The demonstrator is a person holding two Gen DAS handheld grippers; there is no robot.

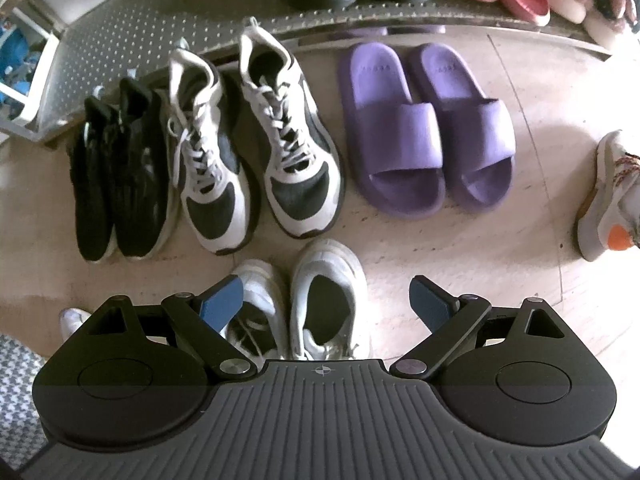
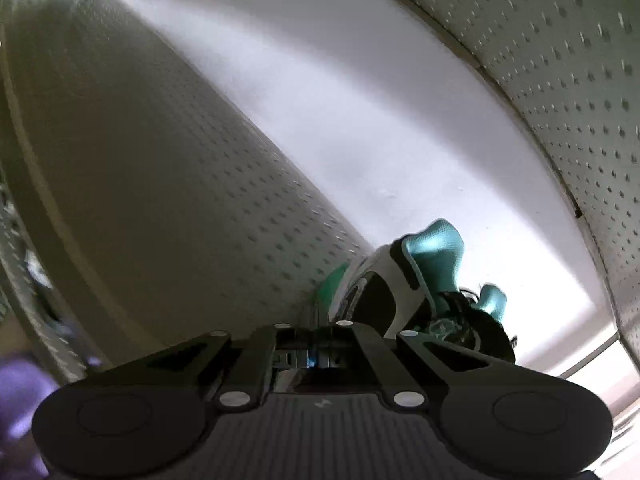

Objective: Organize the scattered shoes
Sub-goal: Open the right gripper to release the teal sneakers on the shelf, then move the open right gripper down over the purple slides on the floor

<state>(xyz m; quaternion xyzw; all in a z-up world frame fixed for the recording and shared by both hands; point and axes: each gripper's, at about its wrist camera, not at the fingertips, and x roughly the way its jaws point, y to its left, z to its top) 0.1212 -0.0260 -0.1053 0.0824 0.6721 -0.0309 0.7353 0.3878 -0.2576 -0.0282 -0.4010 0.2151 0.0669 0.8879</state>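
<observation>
Hovering open-jawed, the left gripper (image 1: 324,300) points down over the white sneakers (image 1: 304,304), low in the frame's centre.
Their long axes run up-frame, toes nearest the tool. The right gripper (image 2: 314,356) is clenched on a teal-and-white sneaker (image 2: 404,284) at a perforated shelf (image 2: 180,184), lower right.

rack shelf (image 1: 132,46): perforated metal, dull | purple slides (image 1: 428,128): smooth matt foam | floor (image 1: 500,264): glossy tile

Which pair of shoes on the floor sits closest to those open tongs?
The white sneakers, right between the tongs. The black pair, the black-and-white pair and the purple slides all stand farther off, in a row by the rack.
</observation>
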